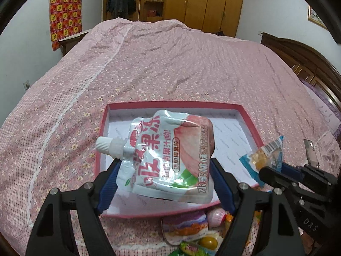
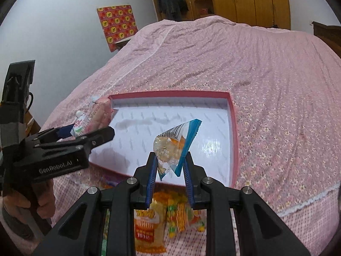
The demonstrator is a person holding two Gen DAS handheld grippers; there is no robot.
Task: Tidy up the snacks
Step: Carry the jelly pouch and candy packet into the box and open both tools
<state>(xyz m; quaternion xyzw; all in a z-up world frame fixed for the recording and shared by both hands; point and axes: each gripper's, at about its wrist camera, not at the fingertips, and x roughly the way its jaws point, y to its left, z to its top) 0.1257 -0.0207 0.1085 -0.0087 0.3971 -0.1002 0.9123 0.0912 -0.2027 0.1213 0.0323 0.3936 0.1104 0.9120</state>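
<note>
Snacks ride in both my grippers above the pink-rimmed box point(image 1: 247, 115) mid-frame: my left gripper point(image 1: 164, 175) clamps the peach jelly pouch point(image 1: 170, 155) across its width — my right gripper point(image 2: 170, 170) pinches the small blue-edged packet point(image 2: 174, 147); the box floor lies bare.

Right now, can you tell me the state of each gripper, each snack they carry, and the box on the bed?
left gripper: shut on the pouch
white peach jelly pouch with screw cap: held above the box, cap on
right gripper: shut on the packet
small clear snack packet with blue edges: held above the box, sealed
shallow red cardboard box with white lining: open, nothing inside
</note>
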